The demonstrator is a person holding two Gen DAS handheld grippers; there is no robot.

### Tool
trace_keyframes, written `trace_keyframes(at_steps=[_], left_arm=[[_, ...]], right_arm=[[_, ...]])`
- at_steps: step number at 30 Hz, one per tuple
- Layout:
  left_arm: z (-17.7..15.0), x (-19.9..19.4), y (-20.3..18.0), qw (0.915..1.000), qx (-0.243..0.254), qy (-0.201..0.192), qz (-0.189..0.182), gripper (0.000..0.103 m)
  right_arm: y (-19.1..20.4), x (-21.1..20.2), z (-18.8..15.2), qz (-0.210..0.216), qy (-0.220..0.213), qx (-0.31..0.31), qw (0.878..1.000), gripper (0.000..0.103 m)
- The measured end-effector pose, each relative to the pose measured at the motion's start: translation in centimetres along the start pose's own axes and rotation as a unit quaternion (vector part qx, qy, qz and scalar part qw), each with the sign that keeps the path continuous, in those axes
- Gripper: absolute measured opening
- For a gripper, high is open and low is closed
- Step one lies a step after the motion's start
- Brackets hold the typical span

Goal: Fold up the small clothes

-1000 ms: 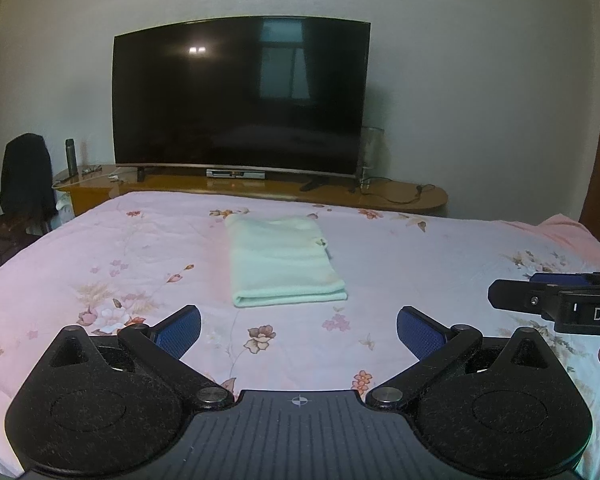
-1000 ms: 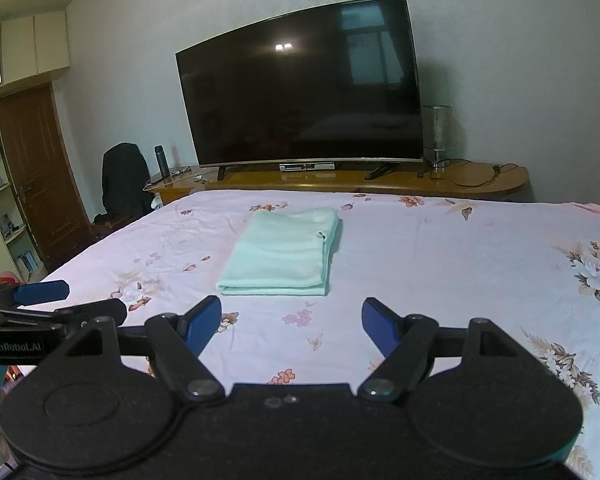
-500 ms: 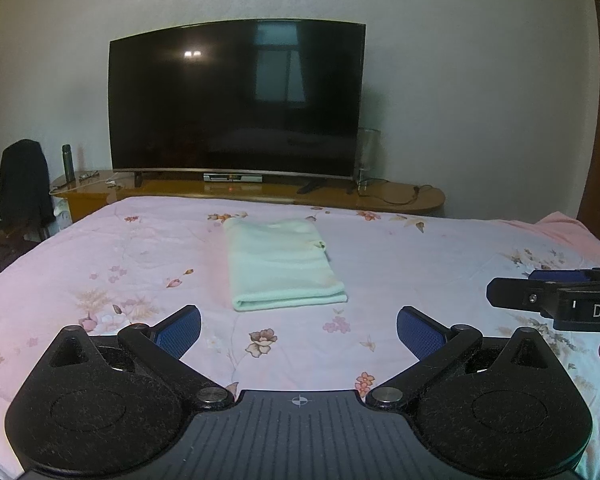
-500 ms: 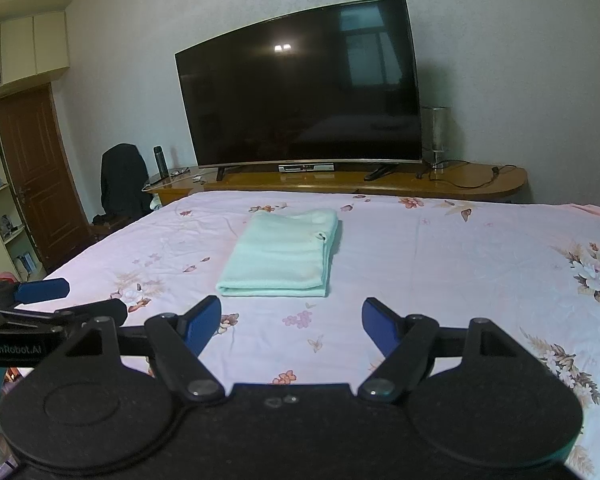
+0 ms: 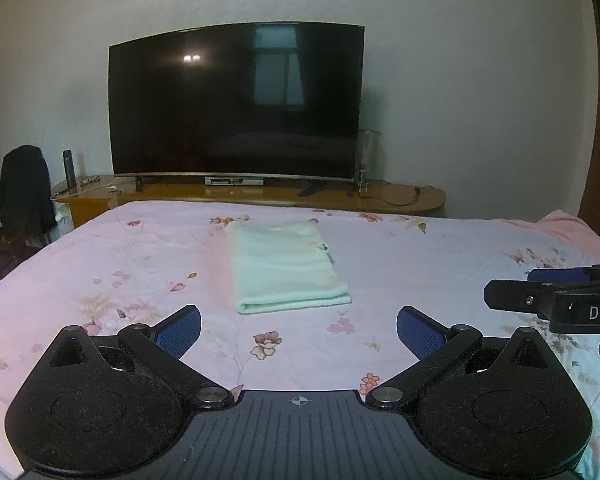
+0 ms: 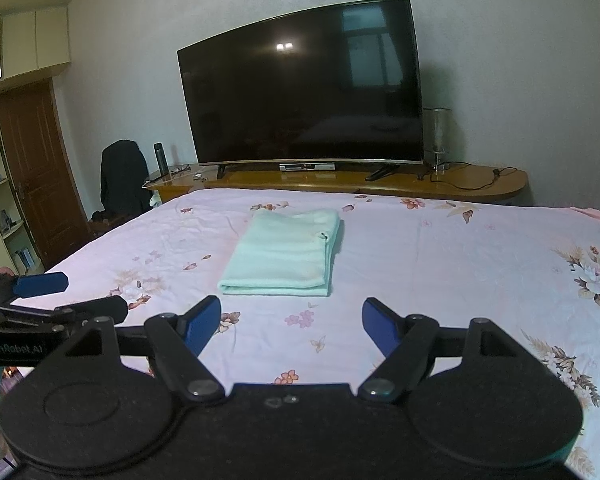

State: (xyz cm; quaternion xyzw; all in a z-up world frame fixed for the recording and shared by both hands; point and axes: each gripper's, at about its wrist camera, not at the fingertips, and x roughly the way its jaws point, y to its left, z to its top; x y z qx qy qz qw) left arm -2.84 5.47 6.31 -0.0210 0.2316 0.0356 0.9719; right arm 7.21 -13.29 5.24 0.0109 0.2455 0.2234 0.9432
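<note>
A pale mint-green cloth lies folded into a neat rectangle in the middle of the pink floral bed, also seen in the right wrist view as the cloth. My left gripper hovers open above the sheet, a short way in front of the cloth's near edge, with nothing between its blue pads. My right gripper is open and empty too, just short of the same edge. Each gripper shows at the side of the other's view: the right one, the left one.
The bed fills the foreground. Beyond its far edge stand a wooden console with a large dark TV, a flask and cables. A chair with a dark jacket and a brown door are at the left.
Both grippers have stayed open and empty. The left wrist view has tilted up slightly, so the TV and cloth sit a little lower in it; the cloth has not moved.
</note>
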Motion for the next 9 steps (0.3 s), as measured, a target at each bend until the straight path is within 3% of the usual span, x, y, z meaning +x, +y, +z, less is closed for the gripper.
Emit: trace_keyframes(at_steps=[9], left_arm=[[-0.15, -0.28, 0.23, 0.9999, -0.003, -0.009, -0.013, 0.103]], right_arm=[[0.18, 0.13, -0.19, 0.004, 0.003, -0.004, 1.0, 0.077]])
